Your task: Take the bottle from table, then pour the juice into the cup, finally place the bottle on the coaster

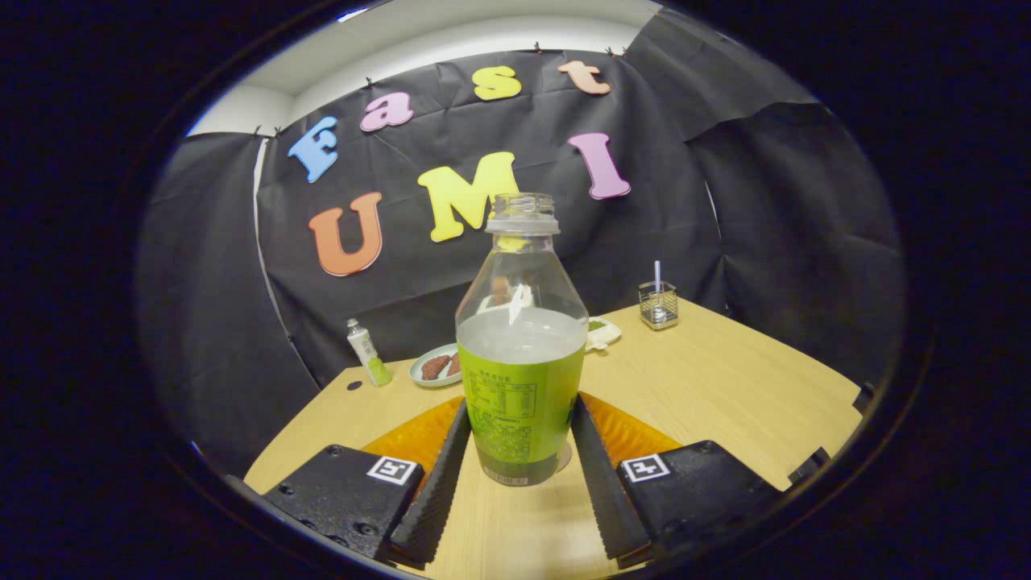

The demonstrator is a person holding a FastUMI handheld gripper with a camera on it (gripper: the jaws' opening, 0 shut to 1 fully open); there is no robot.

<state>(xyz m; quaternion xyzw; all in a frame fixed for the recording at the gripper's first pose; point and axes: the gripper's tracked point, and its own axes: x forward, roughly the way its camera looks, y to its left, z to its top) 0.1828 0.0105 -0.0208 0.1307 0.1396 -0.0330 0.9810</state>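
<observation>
A clear bottle (519, 354) with a green label and no cap stands upright between my fingers, filled with pale liquid to about the label's top. My gripper (522, 404) is shut on it, one finger (439, 475) pressing its left side and the other (600, 467) its right. A thin brownish round edge, seemingly the coaster (566, 457), peeks out at the right of the bottle's base. I cannot tell whether the base rests on it or hangs just above. Something white and reddish shows blurred through the bottle's upper part.
On the wooden table (725, 387) beyond the bottle lie a small tube (369, 353), a plate with brown pieces (435, 366), a white dish with something green (604, 330) and a square glass holder with a straw (658, 304). The table's edge runs close on the right.
</observation>
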